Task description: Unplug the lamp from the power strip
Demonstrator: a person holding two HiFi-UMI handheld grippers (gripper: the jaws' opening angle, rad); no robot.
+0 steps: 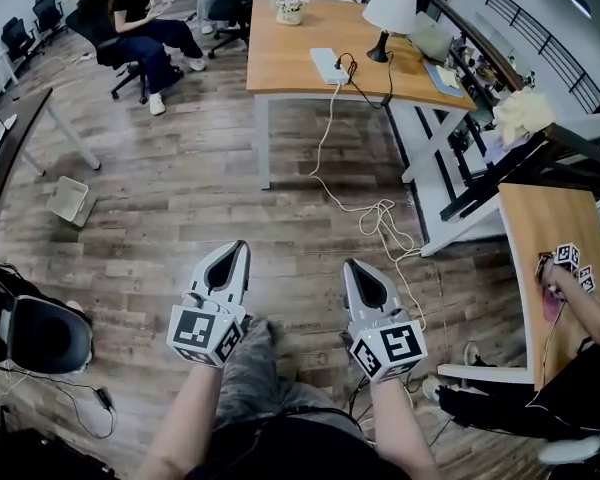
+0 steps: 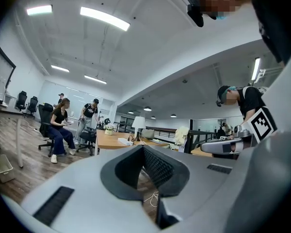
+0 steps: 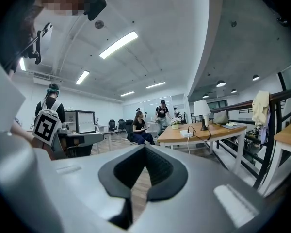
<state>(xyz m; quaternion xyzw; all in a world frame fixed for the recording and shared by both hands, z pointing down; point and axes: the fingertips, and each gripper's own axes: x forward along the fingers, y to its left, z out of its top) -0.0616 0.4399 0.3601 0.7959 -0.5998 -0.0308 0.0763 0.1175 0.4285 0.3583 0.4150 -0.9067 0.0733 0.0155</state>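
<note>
- Lamp (image 1: 388,20), white-shaded on a dark stem, stands at the far side of the wooden table (image 1: 285,63) in the head view, well apart from both grippers. Its dark cord runs to the white power strip (image 1: 329,65) lying near it on the same table.
- A pale cable (image 1: 375,213) drops from the strip over the table edge and trails in loops across the wood floor.
- The left gripper (image 1: 240,251) and right gripper (image 1: 350,266) are held low over the floor, side by side, pointing toward the table. Each has its fingers brought together with nothing in them.
- A seated person (image 1: 145,23) is on an office chair off to the table's left.
- In the left gripper view the fingers (image 2: 157,166) meet at their tips and hold nothing. Far beyond them the lamp (image 2: 138,124) shows small on the table (image 2: 109,141).
- In the right gripper view the fingers (image 3: 160,166) are pressed together and empty. Past them, right of centre, the lamp (image 3: 202,111) stands on the table (image 3: 228,128). The power strip (image 3: 186,133) lies to its left near the table edge, with the dark cord looping between the two.
</note>
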